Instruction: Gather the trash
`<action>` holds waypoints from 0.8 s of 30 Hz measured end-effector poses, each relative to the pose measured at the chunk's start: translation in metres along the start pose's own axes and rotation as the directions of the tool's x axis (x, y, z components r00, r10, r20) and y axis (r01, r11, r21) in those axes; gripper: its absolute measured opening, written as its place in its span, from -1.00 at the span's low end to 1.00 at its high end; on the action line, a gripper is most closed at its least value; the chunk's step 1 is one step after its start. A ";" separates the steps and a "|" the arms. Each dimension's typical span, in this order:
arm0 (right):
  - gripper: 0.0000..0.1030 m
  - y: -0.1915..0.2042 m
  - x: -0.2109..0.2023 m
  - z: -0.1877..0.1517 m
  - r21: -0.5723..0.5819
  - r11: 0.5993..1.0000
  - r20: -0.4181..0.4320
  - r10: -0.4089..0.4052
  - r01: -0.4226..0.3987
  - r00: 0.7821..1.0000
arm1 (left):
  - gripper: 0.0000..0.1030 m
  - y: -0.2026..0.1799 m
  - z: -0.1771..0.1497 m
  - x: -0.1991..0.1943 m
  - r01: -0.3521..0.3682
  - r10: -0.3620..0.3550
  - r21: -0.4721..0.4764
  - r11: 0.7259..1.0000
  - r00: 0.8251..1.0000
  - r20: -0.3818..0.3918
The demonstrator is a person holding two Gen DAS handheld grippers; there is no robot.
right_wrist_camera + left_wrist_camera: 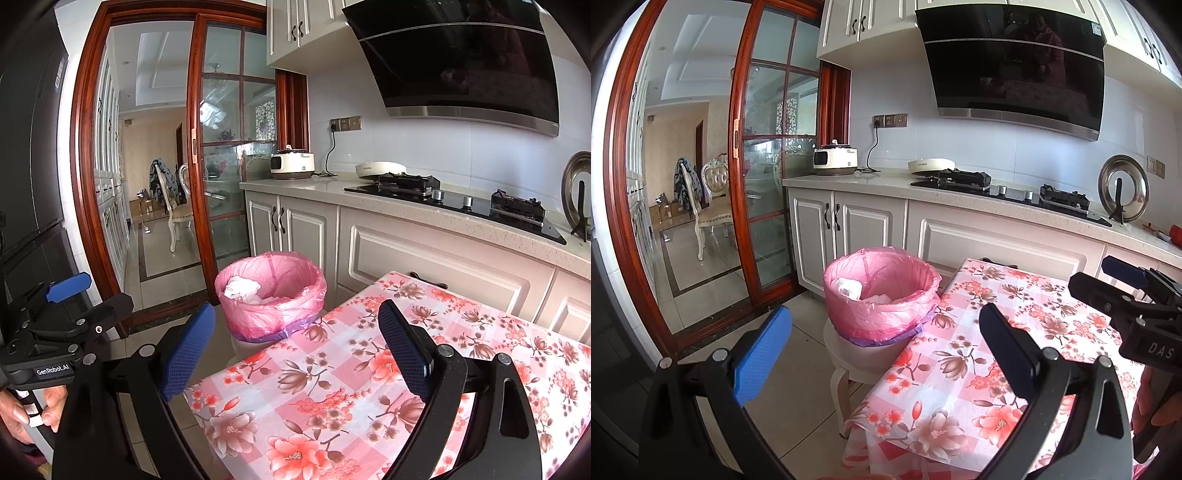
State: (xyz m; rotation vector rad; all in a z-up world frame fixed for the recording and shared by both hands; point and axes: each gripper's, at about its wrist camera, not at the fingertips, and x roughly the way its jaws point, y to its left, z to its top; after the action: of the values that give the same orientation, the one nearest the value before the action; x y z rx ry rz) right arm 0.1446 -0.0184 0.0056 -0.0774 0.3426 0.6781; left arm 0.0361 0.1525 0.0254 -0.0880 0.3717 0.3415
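A bin lined with a pink bag [882, 295] stands on a white stool [846, 362] at the left end of the table; it also shows in the right wrist view [271, 295]. Crumpled white paper [849, 288] lies inside the bin, also seen in the right wrist view [242, 288]. My left gripper [886, 354] is open and empty, held over the table's left end just short of the bin. My right gripper [295, 350] is open and empty above the floral tablecloth [332, 387]. Each gripper shows in the other's view, the right one [1126, 295] and the left one [70, 306].
The table with the pink floral cloth [979, 350] stands against white kitchen cabinets [960, 236]. On the counter are a rice cooker [834, 159], a gas hob [1008, 188] and a pot lid [1123, 188]. A glass sliding door [764, 184] opens left onto a tiled floor.
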 end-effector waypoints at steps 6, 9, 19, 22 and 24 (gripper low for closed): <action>0.65 0.001 0.000 0.000 0.001 1.000 -0.001 -0.001 0.001 1.000 | 0.91 0.000 0.000 0.000 0.000 0.000 -0.001 1.000 1.000 -0.001; 0.65 0.001 0.000 -0.001 0.002 1.000 -0.001 -0.001 0.001 1.000 | 0.91 -0.001 -0.001 0.001 -0.002 0.002 -0.003 1.000 1.000 -0.002; 0.65 0.001 0.000 -0.001 0.002 1.000 -0.001 -0.002 0.002 1.000 | 0.91 -0.001 -0.002 -0.001 -0.005 0.005 0.000 1.000 1.000 0.003; 0.65 0.001 -0.001 -0.001 0.005 1.000 0.002 -0.002 0.002 1.000 | 0.91 -0.001 -0.002 -0.001 -0.005 0.005 0.000 1.000 1.000 0.003; 0.65 0.001 -0.002 -0.001 0.007 1.000 0.006 -0.001 0.001 1.000 | 0.91 0.000 -0.001 -0.001 -0.005 0.005 -0.002 1.000 1.000 0.007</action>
State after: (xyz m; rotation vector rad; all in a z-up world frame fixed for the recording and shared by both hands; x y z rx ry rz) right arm 0.1425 -0.0193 0.0049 -0.0688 0.3388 0.6758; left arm 0.0348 0.1515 0.0247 -0.0879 0.3651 0.3470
